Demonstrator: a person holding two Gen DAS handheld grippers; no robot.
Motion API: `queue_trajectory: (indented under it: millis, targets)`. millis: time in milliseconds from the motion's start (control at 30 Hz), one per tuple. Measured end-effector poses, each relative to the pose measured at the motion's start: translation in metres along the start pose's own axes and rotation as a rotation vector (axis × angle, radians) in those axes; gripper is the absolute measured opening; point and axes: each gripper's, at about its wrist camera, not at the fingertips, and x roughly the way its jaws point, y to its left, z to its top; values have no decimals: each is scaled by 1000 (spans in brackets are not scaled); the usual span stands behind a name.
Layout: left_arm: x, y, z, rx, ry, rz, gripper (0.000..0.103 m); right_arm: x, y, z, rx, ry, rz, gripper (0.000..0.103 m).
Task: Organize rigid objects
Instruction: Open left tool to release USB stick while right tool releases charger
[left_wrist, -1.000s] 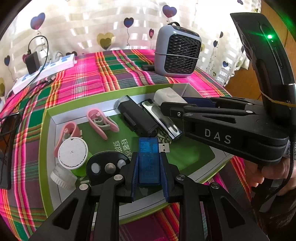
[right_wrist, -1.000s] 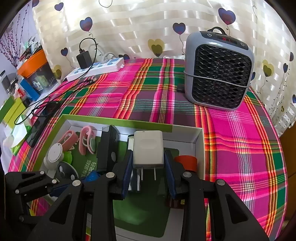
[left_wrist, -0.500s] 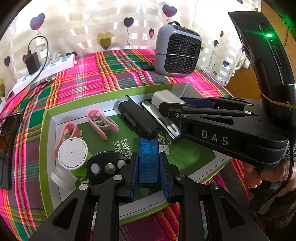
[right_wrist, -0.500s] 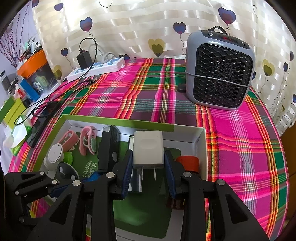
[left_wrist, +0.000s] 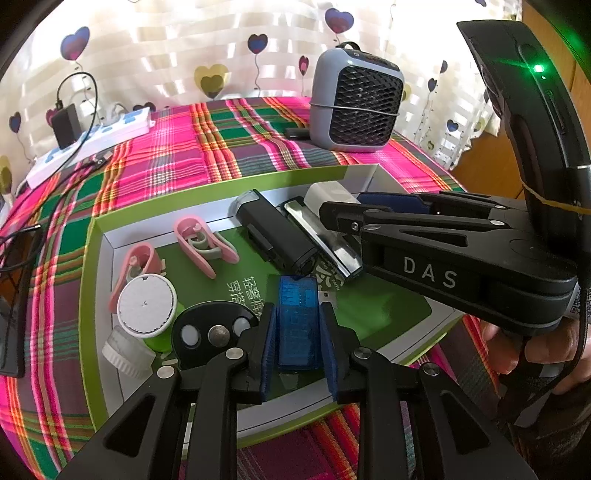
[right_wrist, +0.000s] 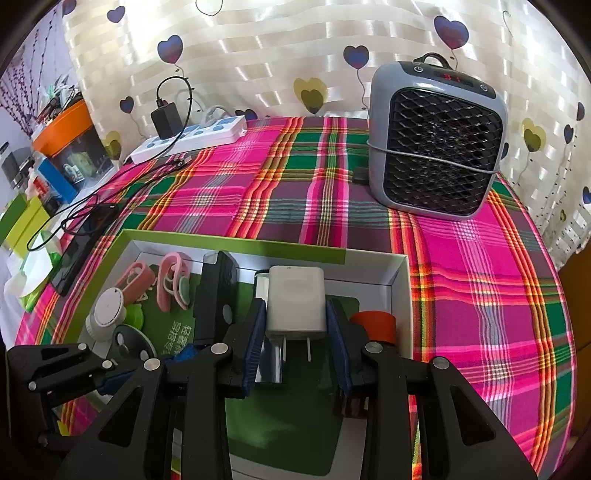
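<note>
The left tool (left_wrist: 298, 328) is seen low over the near edge of the green-rimmed box (left_wrist: 229, 186), with the blue USB stick (left_wrist: 297, 317) between its blue pads; its jaws are opening, and a thin gap seems to show on either side of the stick, so the stick is judged to be let go rather than carried. The stick lies lengthwise on the green liner, its metal plug pointing toward the box's far right corner, probably so that it lines up with the black device (left_wrist: 275, 236) and the silver bar (left_wrist: 321, 236) laid side by side behind it.

The right tool (right_wrist: 295, 328) is clenched on the white charger (right_wrist: 295, 304), held upright with its prongs pointing down toward the liner, near the far right corner of the box; it is apparently kept there for setting down beside the red-capped item (right_wrist: 373, 326).

The pink clips (left_wrist: 203, 243), the white round cap (left_wrist: 146, 304) and the black disc (left_wrist: 214, 332) are grouped toward the box's left side. The box rests on the plaid-covered counter (right_wrist: 295, 192), with the grey heater (right_wrist: 436, 144) at the far right edge
</note>
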Motion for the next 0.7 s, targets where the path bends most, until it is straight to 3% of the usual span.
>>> queue_trajectory:
  millis: [700]
  targets:
    - [-12, -2, -3, -6, -12, 35, 34, -8, 3, -3, 8, -15, 3, 40]
